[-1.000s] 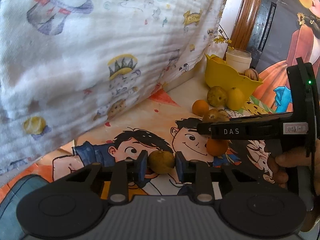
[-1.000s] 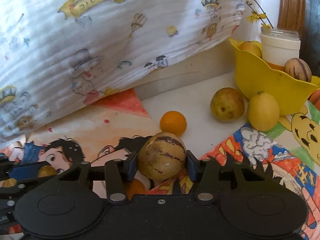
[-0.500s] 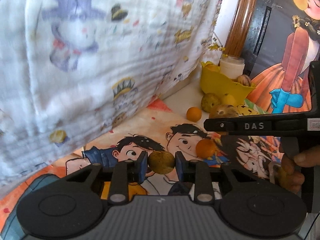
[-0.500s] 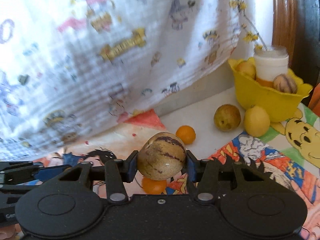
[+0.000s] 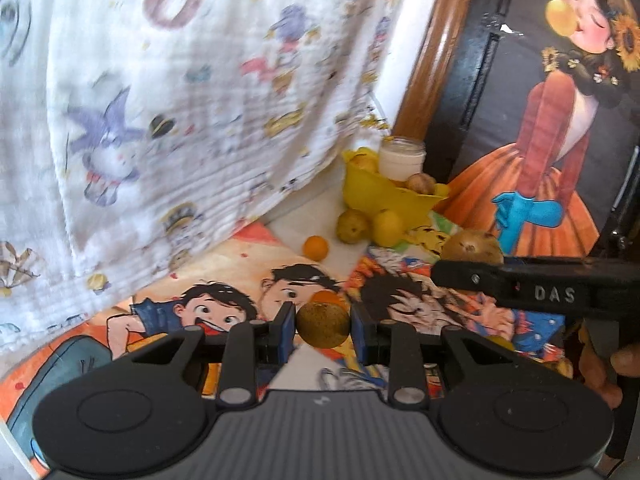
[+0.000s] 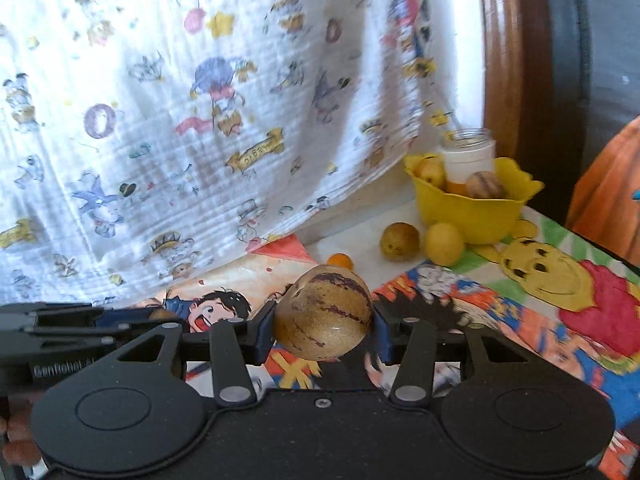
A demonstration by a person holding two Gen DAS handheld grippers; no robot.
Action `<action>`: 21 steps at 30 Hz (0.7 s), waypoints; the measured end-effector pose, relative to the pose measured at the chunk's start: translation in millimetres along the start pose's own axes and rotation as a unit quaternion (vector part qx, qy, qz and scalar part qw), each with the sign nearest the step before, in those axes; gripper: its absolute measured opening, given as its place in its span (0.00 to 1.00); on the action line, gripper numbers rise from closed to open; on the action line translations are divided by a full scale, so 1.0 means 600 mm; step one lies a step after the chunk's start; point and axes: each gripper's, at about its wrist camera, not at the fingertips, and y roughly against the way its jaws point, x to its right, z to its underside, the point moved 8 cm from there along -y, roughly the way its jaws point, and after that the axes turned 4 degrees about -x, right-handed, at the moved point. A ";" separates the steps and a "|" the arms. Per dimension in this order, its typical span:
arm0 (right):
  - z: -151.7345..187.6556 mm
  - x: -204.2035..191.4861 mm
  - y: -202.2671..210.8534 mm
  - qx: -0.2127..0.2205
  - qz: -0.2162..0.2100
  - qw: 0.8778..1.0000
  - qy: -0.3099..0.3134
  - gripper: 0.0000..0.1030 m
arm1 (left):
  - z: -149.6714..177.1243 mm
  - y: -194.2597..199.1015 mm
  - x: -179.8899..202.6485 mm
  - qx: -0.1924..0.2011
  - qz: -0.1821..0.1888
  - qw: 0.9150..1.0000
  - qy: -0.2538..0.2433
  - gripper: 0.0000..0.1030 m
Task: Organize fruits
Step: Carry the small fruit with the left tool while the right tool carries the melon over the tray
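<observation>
My left gripper (image 5: pixel 323 326) is shut on a small brownish round fruit (image 5: pixel 322 325), held above the cartoon-printed cloth. My right gripper (image 6: pixel 324 322) is shut on a larger tan fruit with purple stripes (image 6: pixel 324 312); in the left wrist view that striped fruit (image 5: pixel 472 247) shows above the right gripper's black body at the right. A yellow bowl (image 6: pixel 472 212) (image 5: pixel 380 196) stands far back on the table with fruit in it. In front of it lie a brownish pear-like fruit (image 6: pixel 400 241), a yellow lemon-like fruit (image 6: pixel 445 243) and a small orange (image 6: pixel 340 261). Another orange (image 5: pixel 326 297) lies just behind the left fingers.
A white printed blanket (image 6: pixel 200 120) hangs along the left and back. A white jar (image 6: pixel 469 156) stands in or behind the bowl. A wooden post (image 6: pixel 504 60) and a dark panel with a painted figure (image 5: pixel 560 120) close the right side. A hand (image 5: pixel 624 360) holds the right gripper.
Both grippers have risen and drawn back from the bowl with their fruits still gripped. The bowl and loose fruits look smaller and farther away.
</observation>
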 end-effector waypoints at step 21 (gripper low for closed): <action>0.255 0.060 0.191 -0.001 0.092 0.995 -0.041 0.49 | 0.123 0.024 0.154 -0.056 0.065 0.995 -0.043 0.31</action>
